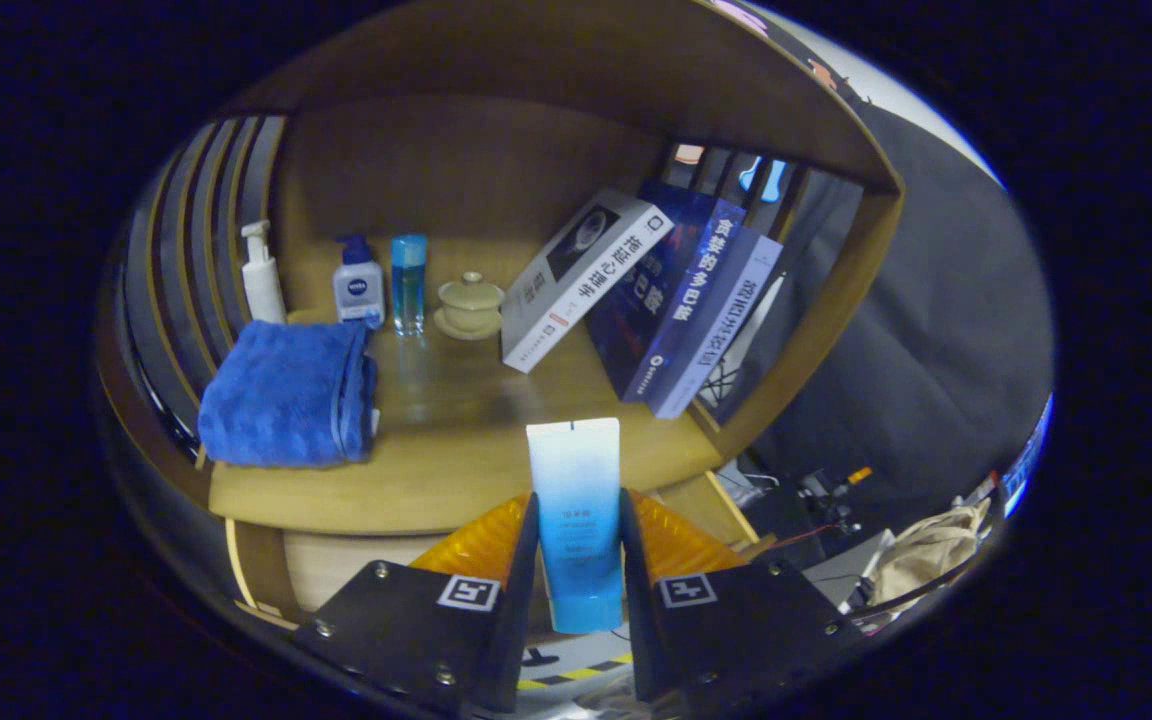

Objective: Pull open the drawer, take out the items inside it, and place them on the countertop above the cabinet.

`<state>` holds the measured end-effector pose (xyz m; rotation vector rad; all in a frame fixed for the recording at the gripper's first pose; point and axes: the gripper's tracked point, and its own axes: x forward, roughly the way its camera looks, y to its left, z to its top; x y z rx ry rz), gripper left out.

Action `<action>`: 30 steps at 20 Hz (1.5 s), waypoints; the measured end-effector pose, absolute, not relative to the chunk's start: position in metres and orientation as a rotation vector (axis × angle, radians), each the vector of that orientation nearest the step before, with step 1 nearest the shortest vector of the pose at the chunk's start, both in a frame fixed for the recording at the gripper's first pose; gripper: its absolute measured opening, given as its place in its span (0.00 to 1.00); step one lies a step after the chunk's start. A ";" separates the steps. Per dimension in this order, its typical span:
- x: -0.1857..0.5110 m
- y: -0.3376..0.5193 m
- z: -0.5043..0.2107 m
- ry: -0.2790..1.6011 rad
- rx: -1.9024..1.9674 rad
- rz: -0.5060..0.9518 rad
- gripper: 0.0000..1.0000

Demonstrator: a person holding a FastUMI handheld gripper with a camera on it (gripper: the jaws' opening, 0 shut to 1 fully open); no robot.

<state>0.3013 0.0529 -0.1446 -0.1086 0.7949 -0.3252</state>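
Now holding a blue and white tube [576, 520] up in the air, just in front of the wooden counter [436, 470]. Tool [577, 560] clamped on the tube, one finger pressing each side, cap end down and flat end up. Looks like one thing pulled out of the drawer, though no drawer in sight to check. Not set down yet. Plenty of bare wood just ahead of the fingers for it. Already sitting on the counter: a folded blue towel [286, 395], a white pump bottle [262, 275], a small white bottle with a blue cap [357, 285], a clear blue bottle [408, 282], a little lidded cup on a saucer [470, 305], and some leaning books [636, 295]. Cannot tell which of these came from the drawer. Probably next: move forward, lower the tube onto the bare wood, let go, then check the drawer for more.
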 end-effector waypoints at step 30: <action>0.362 0.048 -0.179 0.587 0.201 -0.163 0.86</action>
